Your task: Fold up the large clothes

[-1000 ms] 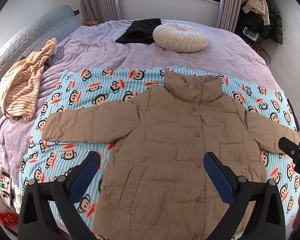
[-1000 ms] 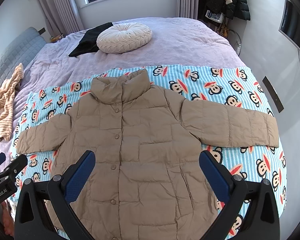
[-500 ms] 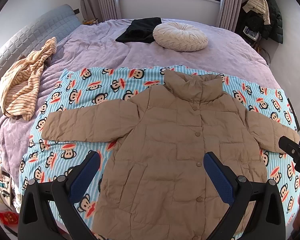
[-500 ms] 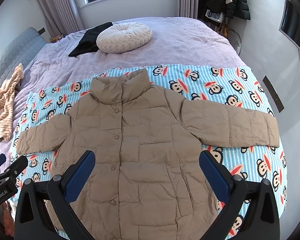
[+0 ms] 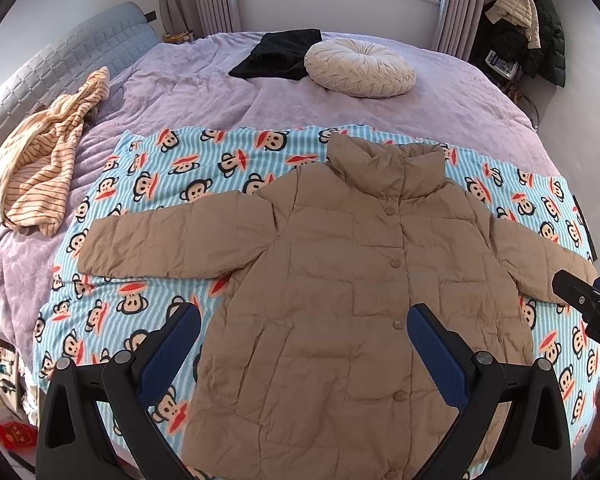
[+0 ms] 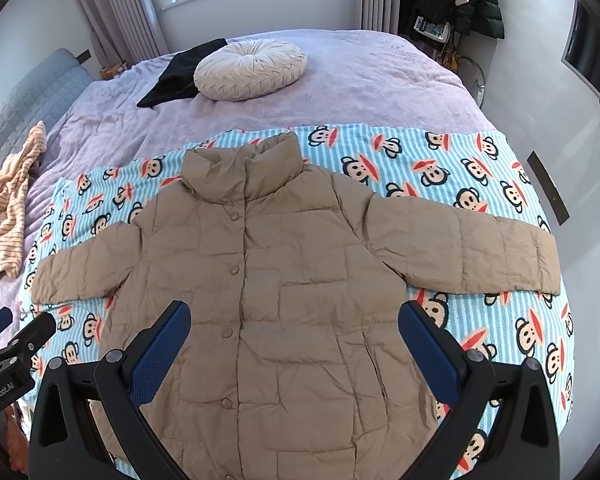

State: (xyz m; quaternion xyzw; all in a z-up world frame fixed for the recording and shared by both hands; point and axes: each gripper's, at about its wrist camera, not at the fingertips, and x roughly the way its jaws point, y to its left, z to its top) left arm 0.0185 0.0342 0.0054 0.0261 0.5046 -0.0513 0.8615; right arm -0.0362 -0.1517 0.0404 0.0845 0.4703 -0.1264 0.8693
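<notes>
Left wrist view: the left tongs (image 5: 303,344) hang spread wide above the lower front of the jacket (image 5: 340,280), gripping nothing.
Jacket position: it lies face up and buttoned on the monkey blanket (image 5: 160,168) across the bed (image 5: 220,92), collar toward the window, both sleeves stretched out sideways.
Other tongs: the tip of the right tongs (image 5: 588,304) pokes in at the right edge, near the cuff on that side.
Surroundings: a striped garment (image 5: 40,160) lies at the bed's left side, well apart; a round cushion (image 5: 360,66) and a black cloth (image 5: 278,54) sit near the far end.
Right wrist view: the right tongs (image 6: 294,340) are likewise gaping and empty over the jacket's lower half; the left tongs' tip shows at the left edge.
Step in hand: probably the first fold, a sleeve brought across the chest.
How to do it well: pinch the cuff through both layers, lift just clear of the blanket, lay the sleeve flat over the buttons, then match it with the other. The padding is puffy and slick, so press the air out and keep the blanket from being pinched along.
Hard to make out: the hem is hidden behind the tongs' frames in both views, so I cannot tell whether it lies straight; the cuff on the right side is partly cut off in the left view.
</notes>
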